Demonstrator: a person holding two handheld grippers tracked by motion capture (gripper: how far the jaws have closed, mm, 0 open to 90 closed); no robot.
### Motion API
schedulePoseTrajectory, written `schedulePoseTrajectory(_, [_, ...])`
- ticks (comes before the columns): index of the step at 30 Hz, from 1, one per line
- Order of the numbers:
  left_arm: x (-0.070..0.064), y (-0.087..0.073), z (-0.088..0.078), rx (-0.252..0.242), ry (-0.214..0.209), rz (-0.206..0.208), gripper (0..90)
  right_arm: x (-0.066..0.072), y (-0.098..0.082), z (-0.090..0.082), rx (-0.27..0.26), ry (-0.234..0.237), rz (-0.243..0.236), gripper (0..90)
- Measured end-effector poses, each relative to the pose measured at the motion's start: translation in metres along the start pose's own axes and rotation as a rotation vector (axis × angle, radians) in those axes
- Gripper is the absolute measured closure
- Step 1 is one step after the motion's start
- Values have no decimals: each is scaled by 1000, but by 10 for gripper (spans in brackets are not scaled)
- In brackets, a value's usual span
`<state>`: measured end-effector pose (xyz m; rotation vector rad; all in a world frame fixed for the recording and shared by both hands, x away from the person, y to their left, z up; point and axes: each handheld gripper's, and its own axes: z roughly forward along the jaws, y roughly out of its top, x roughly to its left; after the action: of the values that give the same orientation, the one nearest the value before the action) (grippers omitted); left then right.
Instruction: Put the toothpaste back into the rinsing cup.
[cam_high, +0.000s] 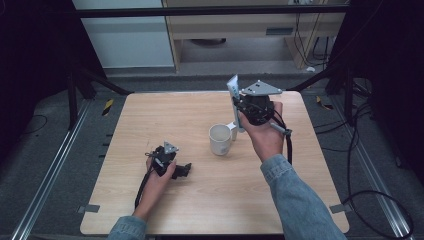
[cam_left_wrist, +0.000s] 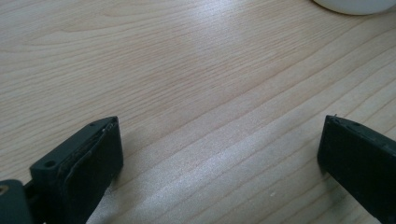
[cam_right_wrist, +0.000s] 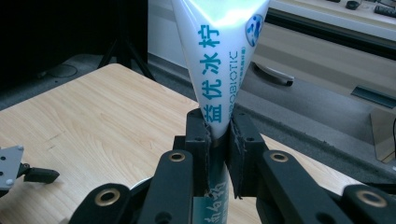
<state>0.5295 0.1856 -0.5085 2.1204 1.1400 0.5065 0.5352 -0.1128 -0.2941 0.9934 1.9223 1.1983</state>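
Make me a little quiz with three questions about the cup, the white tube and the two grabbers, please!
1. True or false: the right gripper has its fingers squeezed on the white tube.
2. Is the left gripper open or shut?
A) open, with bare wooden table between its fingers
B) shut on the cup
C) shut on the tube
3. Fill in: in the high view, the white cup stands ______ on the table, between the two hands.

Key:
1. True.
2. A.
3. Upright, with its open mouth facing up.
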Motion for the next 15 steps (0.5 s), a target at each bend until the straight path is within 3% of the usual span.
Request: schedulePoseTrajectory(15, [-1,0,1,-8,1,-9,0,1,3,-5,-47,-17,-10,794])
